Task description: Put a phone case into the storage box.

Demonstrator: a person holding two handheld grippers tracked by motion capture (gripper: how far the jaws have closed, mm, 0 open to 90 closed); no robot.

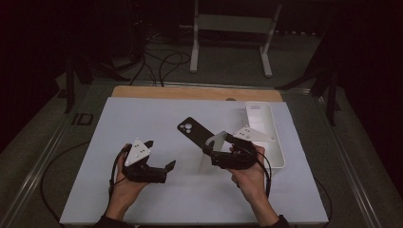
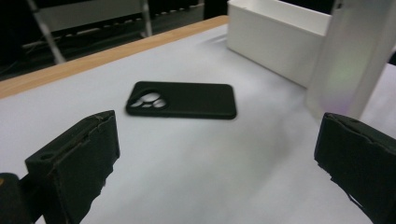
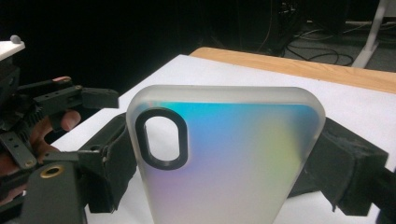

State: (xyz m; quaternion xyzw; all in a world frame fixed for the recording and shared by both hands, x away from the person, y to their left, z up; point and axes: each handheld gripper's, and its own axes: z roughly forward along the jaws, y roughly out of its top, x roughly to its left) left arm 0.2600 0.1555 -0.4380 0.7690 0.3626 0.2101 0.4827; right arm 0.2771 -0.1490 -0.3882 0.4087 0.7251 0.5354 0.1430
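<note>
A translucent, iridescent phone case [image 3: 233,140] with an oval camera cut-out stands upright, with my right gripper [image 3: 229,163] shut on its lower sides. In the high view that case [image 1: 217,139] leans over the white mat right of centre, with the right gripper [image 1: 212,156] at its base. A black phone case [image 1: 191,132] lies flat on the mat just behind it, camera hole toward the far left. My left gripper [image 1: 161,153] hovers at the front left, open, with nothing between its jaws. In the left gripper view it [image 2: 219,154] faces the black case [image 2: 187,99], with the translucent case [image 2: 348,60] at the right.
A long white tray [image 1: 280,156] stands along the mat's right side, with a pale case-like shape inside its far end. The white mat [image 1: 142,118] covers most of the wooden table [image 1: 195,92]. Cables and a white stand lie on the floor beyond.
</note>
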